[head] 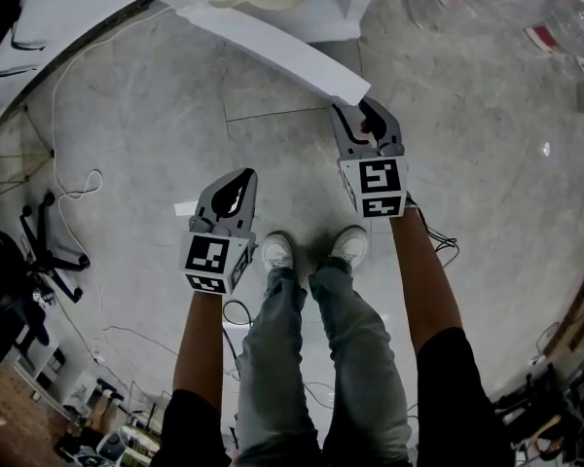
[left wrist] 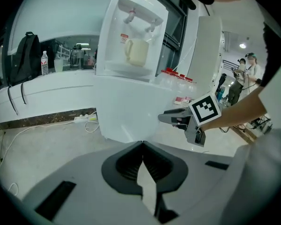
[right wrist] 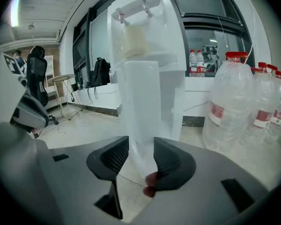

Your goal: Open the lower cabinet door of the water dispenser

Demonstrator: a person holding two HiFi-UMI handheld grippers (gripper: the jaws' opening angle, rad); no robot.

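The door (right wrist: 140, 102) of the water dispenser (left wrist: 136, 36) stands swung out over the floor (head: 146, 115), hinged at the cabinet, and its free edge reaches toward the person. The right gripper (head: 360, 108) has that free edge between its jaws near the door's lower corner. One pad lies on each face, and they appear to pinch the panel. The left gripper (head: 245, 175) hangs lower and to the left, well apart from the door. Its jaws are pressed together at the tips with nothing between them. Water bottles (right wrist: 234, 107) stand on the floor just right of the dispenser.
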